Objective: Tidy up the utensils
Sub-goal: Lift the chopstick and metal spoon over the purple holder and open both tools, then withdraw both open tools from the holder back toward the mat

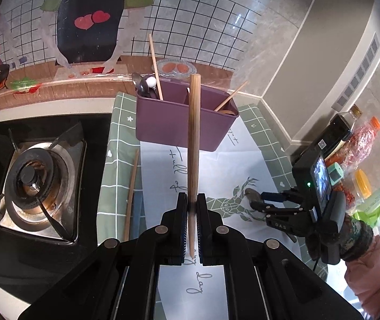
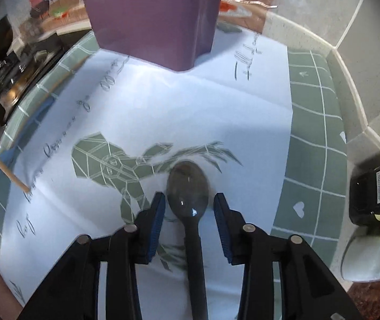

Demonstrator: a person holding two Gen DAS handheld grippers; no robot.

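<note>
**Inspector A:** Left hand-held gripper [image 1: 191,208] checked. Clamped tight on a bamboo chopstick [image 1: 194,144], thin tip below the pads, thick end up and pointing toward the purple utensil holder [image 1: 182,128].

**Inspector B:** Confirmed. Holder standing at the far edge of the desk, on the green checked mat [image 1: 115,144] and its white printed panel [image 1: 243,160]. Two compartments visible: left one with a metal spoon [image 1: 138,81], a white-knobbed item and one upright chopstick [image 1: 155,66]; right one with another chopstick [image 1: 231,96] leaning to the right.

**Inspector A:** Right hand-held gripper [image 2: 188,210]?

**Inspector B:** Partly open, pointed steeply down at the desk. Dark spoon [image 2: 187,189] lying flat on the white panel over the green deer print, bowl away from the camera, handle running back between the fingers. Gaps showing on both sides of the spoon; blue pads [image 2: 158,224] not pressing on it. Nothing held.

**Inspector A:** Loose items?

**Inspector B:** One more chopstick [image 1: 132,194] flat on the mat near its left edge, beside a blue strip [image 1: 137,213]. Gas burner [image 1: 34,181] just left of the mat. Bottles and packets [image 1: 355,144] crowded at the right edge of the desk. Pink sleeve [image 1: 376,272] behind the right gripper.
</note>
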